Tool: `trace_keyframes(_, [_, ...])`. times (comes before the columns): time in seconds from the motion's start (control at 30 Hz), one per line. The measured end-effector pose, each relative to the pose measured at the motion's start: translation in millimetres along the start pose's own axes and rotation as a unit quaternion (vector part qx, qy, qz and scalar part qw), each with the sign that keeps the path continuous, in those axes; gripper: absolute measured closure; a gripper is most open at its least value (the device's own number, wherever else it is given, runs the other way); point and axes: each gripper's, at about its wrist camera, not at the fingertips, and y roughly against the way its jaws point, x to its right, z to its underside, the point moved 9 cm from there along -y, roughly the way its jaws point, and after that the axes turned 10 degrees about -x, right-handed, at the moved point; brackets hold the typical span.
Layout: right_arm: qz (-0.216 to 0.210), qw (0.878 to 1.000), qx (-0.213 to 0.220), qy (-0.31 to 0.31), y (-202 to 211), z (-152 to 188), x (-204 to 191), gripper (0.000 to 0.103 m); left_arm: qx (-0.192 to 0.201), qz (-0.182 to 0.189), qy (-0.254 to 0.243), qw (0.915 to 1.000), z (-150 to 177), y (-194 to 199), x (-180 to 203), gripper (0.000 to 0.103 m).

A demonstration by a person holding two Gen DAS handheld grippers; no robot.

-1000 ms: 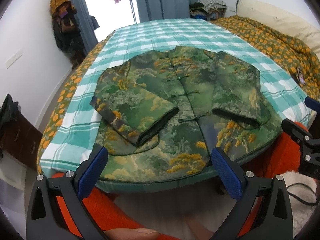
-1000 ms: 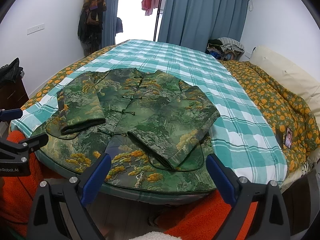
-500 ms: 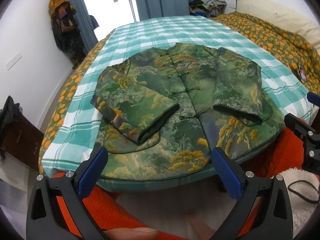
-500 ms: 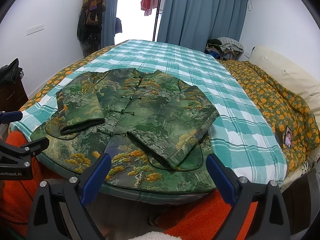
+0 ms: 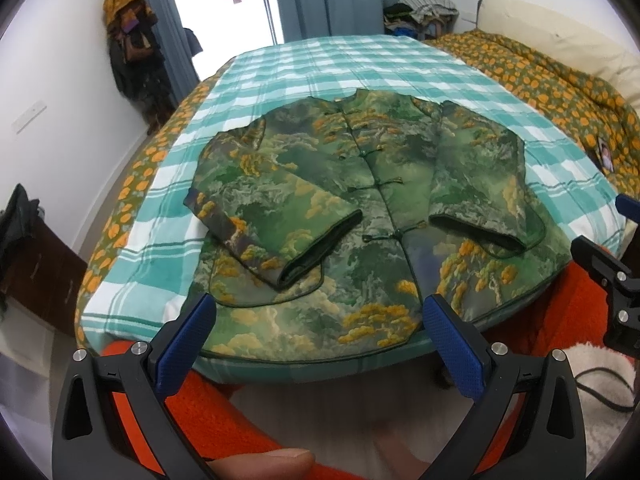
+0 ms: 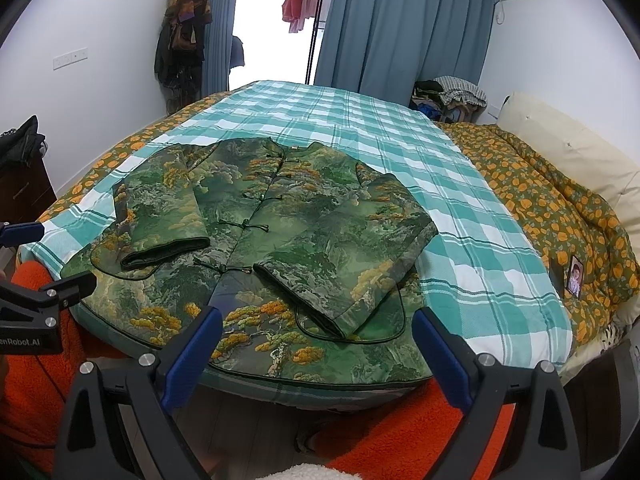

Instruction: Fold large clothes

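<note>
A green landscape-print jacket (image 5: 360,208) with knot buttons lies front-up on the bed, both sleeves folded in over the chest; its hem hangs at the near bed edge. It also shows in the right wrist view (image 6: 280,248). My left gripper (image 5: 320,332) is open and empty, hovering just before the hem's left half. My right gripper (image 6: 316,344) is open and empty, hovering before the hem's right half. Each gripper shows at the edge of the other's view.
The bed has a teal checked sheet (image 6: 360,128) and an orange-flowered quilt (image 6: 560,208) on the right with a small photo card (image 6: 575,276). A dark cabinet (image 5: 36,264) stands at left. Orange fleece (image 6: 400,432) lies below the grippers. Curtains and hung coats are at the back.
The left gripper has drifted slightly closer to the jacket and lower. The right gripper has barely moved. The jacket lies as before.
</note>
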Motion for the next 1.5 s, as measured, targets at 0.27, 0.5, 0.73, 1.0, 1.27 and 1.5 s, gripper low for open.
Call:
trace_keyframes(0.27, [-0.053, 0.998, 0.014, 0.022, -5, -8, 0, 0.005, 0.037, 0.034, 0.006, 0.9987, -14, 11, -2, 0.0])
trace_keyframes(0.5, [-0.08, 0.992, -0.042, 0.089, -71, -14, -6, 0.005, 0.019, 0.032, 0.001, 0.9993, -14, -2, -2, 0.0])
trace_keyframes(0.73, [-0.073, 0.98, -0.102, 0.156, -172, -22, -21, 0.009, -0.008, 0.038, 0.039, 0.9985, -6, -13, -15, 0.0])
trace_keyframes(1.0, [-0.097, 0.99, -0.071, 0.069, -143, -50, 23, 0.092, -0.023, 0.036, 0.041, 0.9982, -1, -24, -28, 0.0])
trace_keyframes(1.27, [0.083, 0.994, 0.014, -0.067, -70, -104, 235, 0.091, 0.033, 0.03, -0.078, 0.996, -45, -41, -28, 0.0])
trace_keyframes(1.5, [0.224, 0.959, 0.008, -0.173, -52, -74, 348, 0.055, -0.045, 0.075, -0.197, 0.9764, -58, -118, -20, 0.001])
